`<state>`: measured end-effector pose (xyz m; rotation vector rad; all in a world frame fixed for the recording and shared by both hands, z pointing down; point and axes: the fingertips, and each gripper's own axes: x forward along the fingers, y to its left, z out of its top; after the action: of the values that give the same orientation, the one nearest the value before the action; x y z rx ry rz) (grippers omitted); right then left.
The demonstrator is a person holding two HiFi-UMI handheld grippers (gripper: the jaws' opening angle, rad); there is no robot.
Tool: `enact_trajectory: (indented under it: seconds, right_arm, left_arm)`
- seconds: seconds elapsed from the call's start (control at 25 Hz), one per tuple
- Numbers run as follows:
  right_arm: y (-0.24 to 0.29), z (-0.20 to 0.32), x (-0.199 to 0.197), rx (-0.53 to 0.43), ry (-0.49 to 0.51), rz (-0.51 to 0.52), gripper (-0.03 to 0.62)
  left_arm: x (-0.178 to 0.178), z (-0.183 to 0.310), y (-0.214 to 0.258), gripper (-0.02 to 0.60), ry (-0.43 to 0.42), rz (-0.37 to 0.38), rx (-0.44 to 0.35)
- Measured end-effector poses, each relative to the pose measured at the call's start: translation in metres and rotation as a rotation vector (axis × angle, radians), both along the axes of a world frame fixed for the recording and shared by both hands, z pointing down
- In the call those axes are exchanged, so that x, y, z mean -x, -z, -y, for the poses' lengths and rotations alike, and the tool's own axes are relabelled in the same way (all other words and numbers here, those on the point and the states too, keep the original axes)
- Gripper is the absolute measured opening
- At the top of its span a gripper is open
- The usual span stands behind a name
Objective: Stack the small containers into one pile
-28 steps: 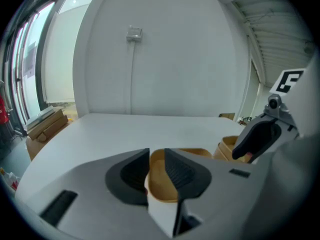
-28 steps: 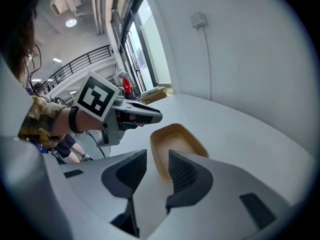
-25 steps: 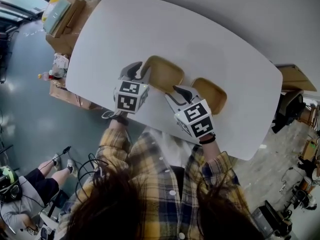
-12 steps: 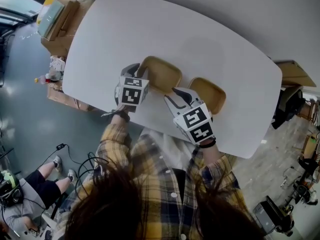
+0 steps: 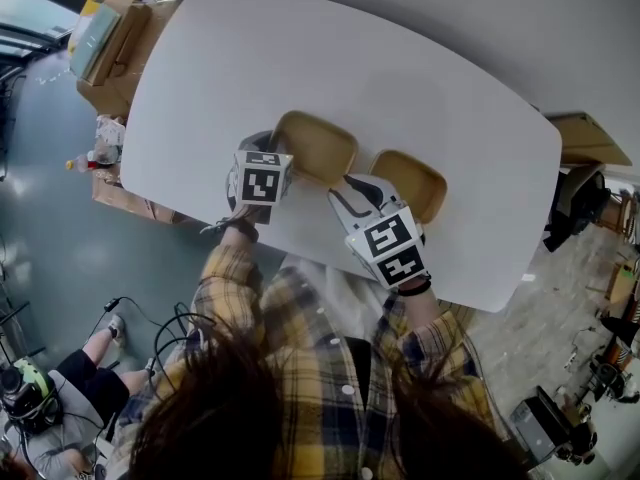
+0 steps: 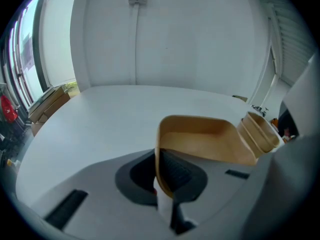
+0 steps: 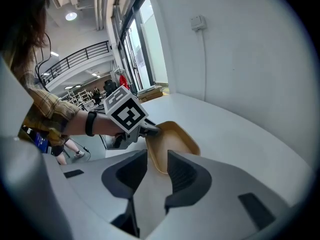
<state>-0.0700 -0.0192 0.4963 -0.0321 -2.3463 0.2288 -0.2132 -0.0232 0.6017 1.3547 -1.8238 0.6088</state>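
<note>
Two shallow tan tray-like containers with rounded corners sit side by side on the white rounded desk, just apart from each other, near the desk's lower edge in the head view. The left claw has just been closing, and it pinches the near wall of the left-hand tan container at that container's left end, the thin rim clamped between its pads. The right-hand tan container lies right of centre, and no claw grips it. The right claw has its jaws apart. The near corner of the left-hand tan container shows in the gap between them, with neither pad pressing on it.
</note>
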Motion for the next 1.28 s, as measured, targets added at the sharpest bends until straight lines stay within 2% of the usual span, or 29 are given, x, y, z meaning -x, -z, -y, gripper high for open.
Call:
enact_trajectory:
  seconds: [0.24,0.44,0.64,0.92,1.28]
  right_arm:
    - [0.002,0.011,-0.012,-0.006,-0.035,0.006,0.129]
    - [0.005,0.027,-0.018,-0.023,-0.081,0.018,0.126]
    - [0.013,0.050,-0.039,-0.037,-0.142,0.029,0.121]
    - [0.022,0.085,-0.074,-0.055,-0.238,0.048,0.117]
    - [0.030,0.136,-0.138,-0.080,-0.414,0.054,0.117]
  left_arm:
    - [0.003,0.001,0.010,0.018,0.031,0.011,-0.025]
    - [0.011,0.001,0.026,0.018,0.071,-0.013,-0.059]
    - [0.001,0.008,0.054,0.018,0.062,-0.009,-0.087]
    - [-0.034,0.027,0.094,0.017,-0.014,0.008,-0.107]
    - [-0.112,0.057,0.114,0.017,-0.121,-0.049,-0.134]
